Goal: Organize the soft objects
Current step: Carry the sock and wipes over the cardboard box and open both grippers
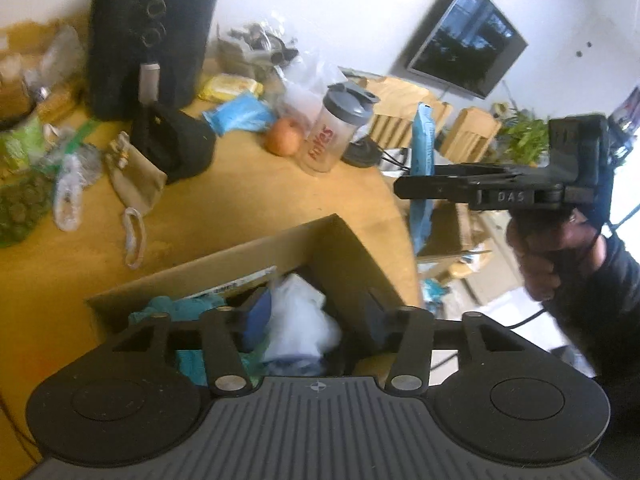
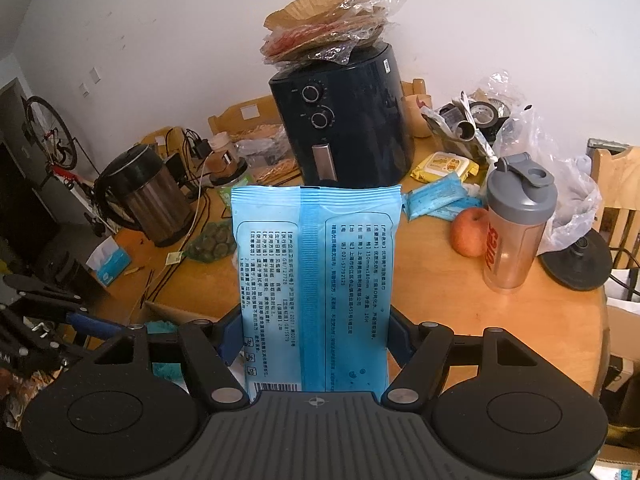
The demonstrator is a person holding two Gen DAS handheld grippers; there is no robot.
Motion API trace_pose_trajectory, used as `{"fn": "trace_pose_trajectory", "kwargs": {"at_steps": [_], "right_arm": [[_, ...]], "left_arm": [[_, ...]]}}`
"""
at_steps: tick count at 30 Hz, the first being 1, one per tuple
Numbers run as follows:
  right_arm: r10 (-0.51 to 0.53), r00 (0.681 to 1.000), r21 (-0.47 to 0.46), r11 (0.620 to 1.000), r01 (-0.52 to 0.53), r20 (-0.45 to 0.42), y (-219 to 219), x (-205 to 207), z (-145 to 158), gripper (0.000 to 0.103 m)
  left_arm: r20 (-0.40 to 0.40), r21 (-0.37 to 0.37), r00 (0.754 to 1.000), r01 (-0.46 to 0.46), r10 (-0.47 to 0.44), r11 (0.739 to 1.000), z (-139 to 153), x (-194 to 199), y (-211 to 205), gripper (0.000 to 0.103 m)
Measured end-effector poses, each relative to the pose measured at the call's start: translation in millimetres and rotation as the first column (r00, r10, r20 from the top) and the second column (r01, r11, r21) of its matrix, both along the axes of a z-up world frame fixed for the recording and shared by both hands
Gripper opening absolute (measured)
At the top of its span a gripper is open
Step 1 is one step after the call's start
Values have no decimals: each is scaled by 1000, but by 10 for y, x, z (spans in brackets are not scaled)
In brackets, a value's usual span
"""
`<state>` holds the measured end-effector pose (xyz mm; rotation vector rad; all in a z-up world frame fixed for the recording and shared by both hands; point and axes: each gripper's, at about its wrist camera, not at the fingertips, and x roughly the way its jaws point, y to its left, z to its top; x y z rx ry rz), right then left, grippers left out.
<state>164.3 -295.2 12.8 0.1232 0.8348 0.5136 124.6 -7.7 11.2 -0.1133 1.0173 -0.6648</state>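
— Jaws first: the right gripper (image 2: pixel 316 336) is clamped on a blue wipes pack (image 2: pixel 316 276), its pads pressing both long edges low down. The pack stands upright with its printed back to the camera.

— And the left gripper (image 1: pixel 308 320)?

— Spread wide, holding nothing. It hangs over an open cardboard box (image 1: pixel 224 256), fingers at the box's mouth.

— What's in the box?

— A teal cloth (image 1: pixel 180 306) at the left, a white plastic bag (image 1: pixel 298 320) in the middle, something dark blue between them. Too blurred to say more.

— Where is the pack relative to the box?

— In the left wrist view the pack (image 1: pixel 423 168) is in the air, off the right edge of the table (image 1: pixel 240 204), beyond the box's far right corner and well above its rim. The right hand (image 1: pixel 556 256) grips the tool's handle below.

— Anything else soft lying about?

— A second blue pack (image 2: pixel 440 200) and a yellow pack (image 2: pixel 444 166) lie by the black air fryer (image 2: pixel 344 128). Nearer the left gripper are a black pouch (image 1: pixel 176 144) and a tan pouch (image 1: pixel 136 180), touching each other.

— Other clutter?

— An apple (image 2: pixel 470 232) just beside a shaker bottle (image 2: pixel 516 224), and a kettle (image 2: pixel 148 196) on the table's left side.
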Motion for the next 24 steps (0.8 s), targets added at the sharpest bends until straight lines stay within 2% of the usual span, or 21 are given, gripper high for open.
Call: {"fn": "trace_pose_trajectory", "kwargs": {"at_steps": [3,8,13,15,17,24], "right_arm": [[9,1000,1,1000,-9,-5,-18,-61,-16,72],[25,1000,10,1000,-24,-19,-28,-180,-54,72],[45,999,18,999,-45,-24,-11,-272,-49,72],[52,998,21,998,-51,-27,-8,-301,-48,72],[58,998,23,998,-57,-33,-8,-331,-51,72],[86,995,35,996,-84,-53,17,-378,-48,72]], "left_arm": [[79,68,996,-37,32,997,19,-145,-59,54],[192,181,975,-144,108,973,22,-255,-97,54],[217,201,958,-234,190,951,11,-279,-72,56],[222,198,951,-259,214,945,17,-320,-52,59],[221,200,946,-282,238,938,17,-350,-34,69],[244,201,922,-352,301,914,64,-462,35,69]]}}
